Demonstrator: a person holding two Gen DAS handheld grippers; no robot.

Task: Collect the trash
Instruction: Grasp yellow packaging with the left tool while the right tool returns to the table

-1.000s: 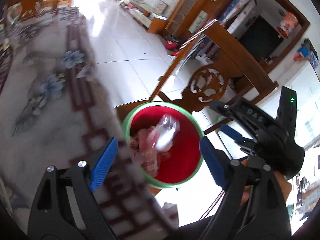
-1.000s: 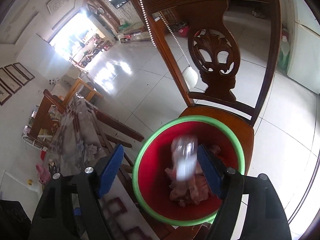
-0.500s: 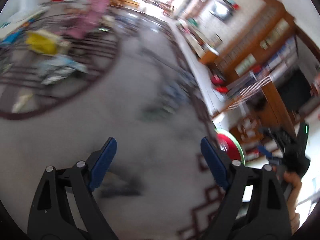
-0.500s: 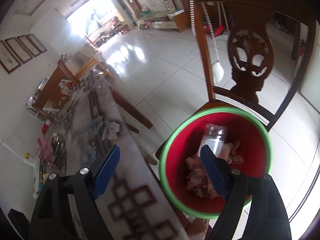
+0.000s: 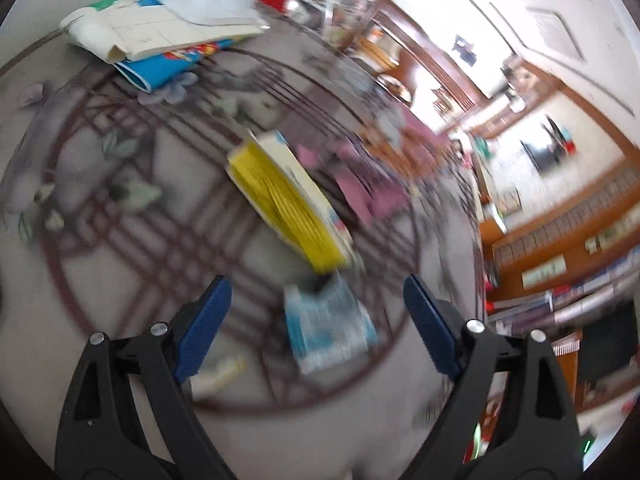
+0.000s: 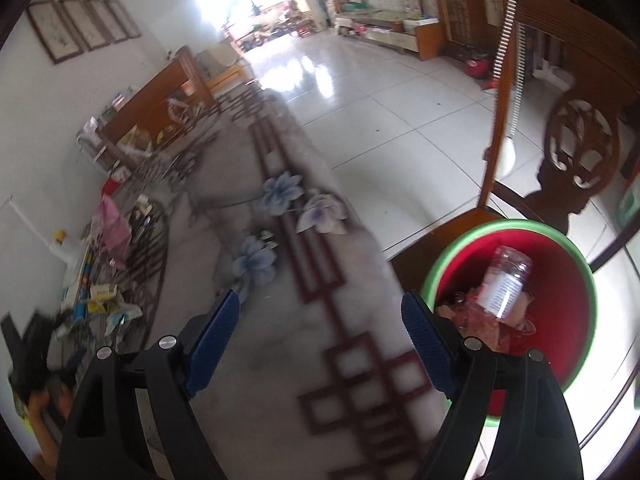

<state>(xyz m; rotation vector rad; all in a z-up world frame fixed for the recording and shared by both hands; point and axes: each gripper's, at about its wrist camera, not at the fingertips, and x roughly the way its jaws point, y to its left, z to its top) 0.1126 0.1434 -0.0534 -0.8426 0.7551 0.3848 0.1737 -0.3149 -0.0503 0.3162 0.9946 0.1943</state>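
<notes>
From the left wrist view, the left gripper [image 5: 318, 312] hung over the grey patterned tablecloth [image 5: 100, 280], its blue-padded fingers [image 5: 204, 320] spread wide with nothing pressed between them. A crumpled pale-blue and white wrapper [image 5: 330, 330] lay on the tablecloth in the gap between the fingers, touching neither pad as far as the blur allowed. Just beyond the wrapper lay a flat yellow and white packet [image 5: 288, 200], and past that some pink crumpled plastic [image 5: 368, 184]. At the far edge of the tablecloth sat a stack of folded papers and a blue booklet [image 5: 160, 36]. Everything here was smeared, so finer detail could not be read.

From the right wrist view, the right gripper [image 6: 320, 336] also stood with its fingers [image 6: 426, 340] well apart and empty; they had just been opening. It hovered above the near edge of the same tablecloth [image 6: 260, 360]. Beside the tablecloth, to the right, a round red bin with a green rim [image 6: 560, 320] rested on the seat of a carved wooden chair [image 6: 576, 160]. Inside the bin lay a clear plastic bottle with a white label [image 6: 506, 284] on top of pinkish crumpled scraps [image 6: 472, 320]. Far along the tablecloth to the left, more scattered litter [image 6: 108, 304] lay near the black shape of the other gripper, too blurred to make out.
</notes>
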